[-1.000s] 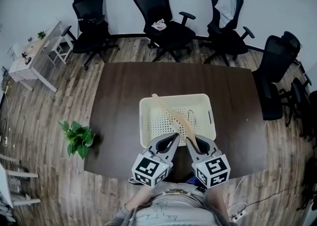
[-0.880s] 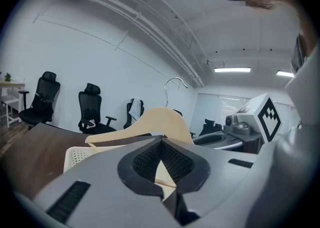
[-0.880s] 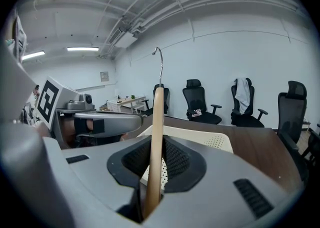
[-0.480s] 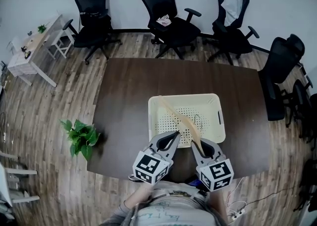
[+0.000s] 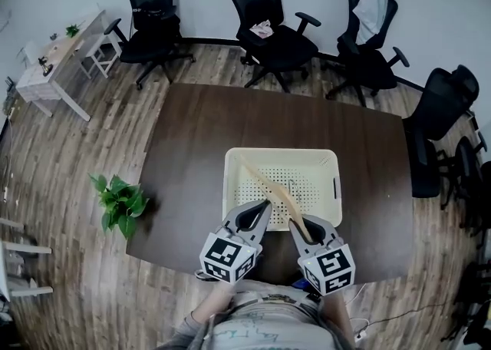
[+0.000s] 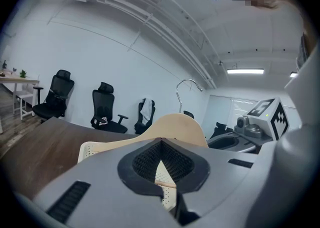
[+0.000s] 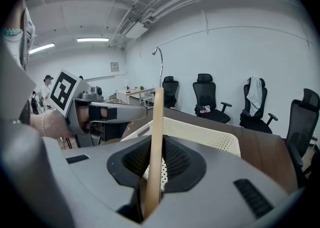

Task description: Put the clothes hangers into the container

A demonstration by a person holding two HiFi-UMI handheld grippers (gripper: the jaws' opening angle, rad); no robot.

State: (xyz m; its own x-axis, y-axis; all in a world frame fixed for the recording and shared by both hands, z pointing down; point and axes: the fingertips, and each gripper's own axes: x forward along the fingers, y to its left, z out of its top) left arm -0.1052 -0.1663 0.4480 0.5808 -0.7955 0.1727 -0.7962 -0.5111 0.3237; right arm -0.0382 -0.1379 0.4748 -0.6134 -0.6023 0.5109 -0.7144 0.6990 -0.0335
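Note:
A wooden clothes hanger [image 5: 272, 191] slants over the cream perforated container [image 5: 280, 153], which stands on the dark table. My right gripper [image 5: 299, 226] is shut on the hanger's near end at the container's front rim. In the right gripper view the hanger [image 7: 157, 137] stands edge-on between the pads, and its metal hook [image 7: 160, 59] curls up above. My left gripper [image 5: 263, 206] hovers beside it at the same rim, shut with nothing in it. In the left gripper view the hanger [image 6: 175, 124] arches just beyond the closed tips [image 6: 161, 142], over the container [image 6: 95, 147].
The dark wooden table [image 5: 192, 149] is bare around the container. Several black office chairs [image 5: 268, 30] stand behind it, and one [image 5: 437, 110] at the right. A potted plant [image 5: 119, 203] sits on the floor at the left, and a white desk [image 5: 54, 61] at the far left.
The head view has swung slightly. The hanger stays in the right gripper and now lies a little lower over the container. Both grippers remain at the front rim.

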